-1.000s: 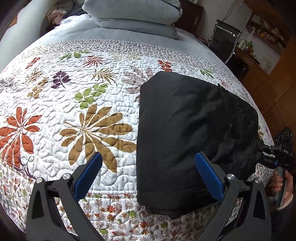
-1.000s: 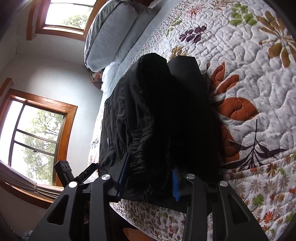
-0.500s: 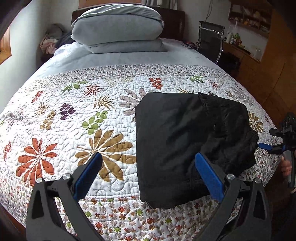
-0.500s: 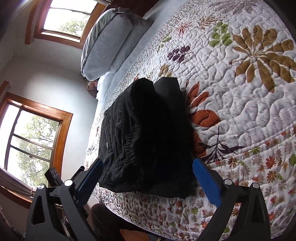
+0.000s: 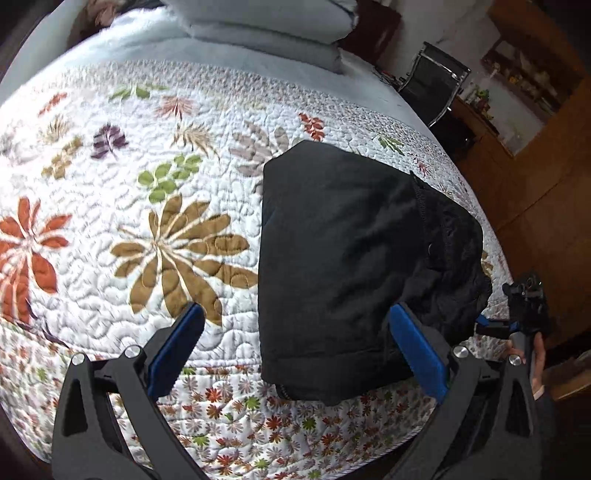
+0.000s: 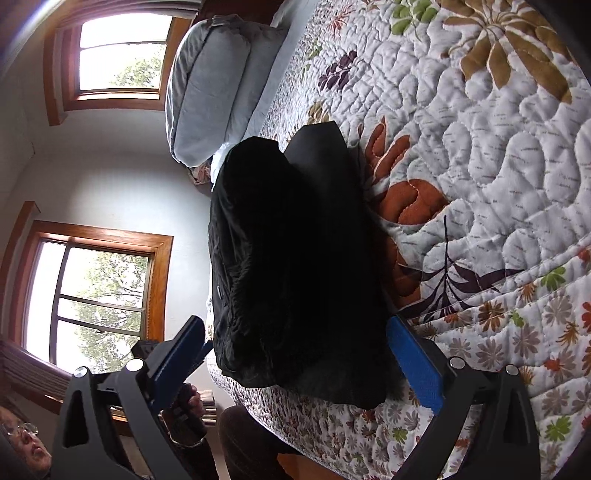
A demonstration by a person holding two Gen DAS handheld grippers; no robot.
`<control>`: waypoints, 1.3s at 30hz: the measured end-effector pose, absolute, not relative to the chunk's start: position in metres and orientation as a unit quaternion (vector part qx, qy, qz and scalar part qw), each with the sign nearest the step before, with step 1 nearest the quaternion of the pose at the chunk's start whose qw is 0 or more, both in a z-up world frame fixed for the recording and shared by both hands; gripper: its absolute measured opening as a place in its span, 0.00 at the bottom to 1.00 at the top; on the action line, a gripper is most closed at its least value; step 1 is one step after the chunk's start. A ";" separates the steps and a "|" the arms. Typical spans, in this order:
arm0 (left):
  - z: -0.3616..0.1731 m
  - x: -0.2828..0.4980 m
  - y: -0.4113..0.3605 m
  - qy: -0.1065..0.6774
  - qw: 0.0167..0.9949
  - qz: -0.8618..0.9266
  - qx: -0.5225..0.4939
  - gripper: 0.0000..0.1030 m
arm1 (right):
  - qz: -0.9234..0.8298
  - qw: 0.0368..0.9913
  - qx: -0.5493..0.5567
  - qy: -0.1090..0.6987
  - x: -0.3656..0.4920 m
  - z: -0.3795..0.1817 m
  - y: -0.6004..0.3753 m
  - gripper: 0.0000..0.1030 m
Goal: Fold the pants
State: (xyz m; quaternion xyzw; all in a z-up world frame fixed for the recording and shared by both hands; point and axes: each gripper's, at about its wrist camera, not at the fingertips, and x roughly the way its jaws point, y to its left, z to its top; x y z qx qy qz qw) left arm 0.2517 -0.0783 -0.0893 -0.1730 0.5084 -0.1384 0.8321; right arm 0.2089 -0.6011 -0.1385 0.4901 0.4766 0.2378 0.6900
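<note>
A bed (image 5: 92, 229) is carrying everything, and a white quilt (image 5: 192, 177) with stitched leaves and flowers is covering most of it. Folded black pants (image 5: 332, 266) are lying flat on the quilt, toward the near right edge. At the far end, grey pillows (image 5: 266, 22) are sitting stacked on pale blue bedding, probably a sheet (image 5: 155, 37), though blur is softening it.

Window (image 6: 118, 59) daylight; motion blur, fisheye-bent edges, dark corners.
</note>
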 end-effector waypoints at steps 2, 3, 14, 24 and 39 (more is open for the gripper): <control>-0.105 0.257 -0.062 0.524 0.805 -0.152 -0.234 0.97 | 0.241 0.689 0.491 0.475 0.212 -0.137 -0.598 0.96; -0.112 0.259 -0.056 0.527 0.792 -0.159 -0.264 0.97 | 0.243 0.689 0.491 0.474 0.213 -0.137 -0.598 0.96; -0.156 0.259 -0.066 0.574 0.700 -0.217 -0.364 0.97 | 0.246 0.688 0.490 0.476 0.216 -0.129 -0.591 0.96; -0.171 0.273 -0.091 0.598 0.685 -0.223 -0.351 0.97 | 0.250 0.691 0.486 0.473 0.219 -0.125 -0.587 0.96; -0.174 0.307 -0.113 0.618 0.676 -0.230 -0.330 0.97 | 0.239 0.707 0.424 0.514 0.237 -0.124 -0.579 0.97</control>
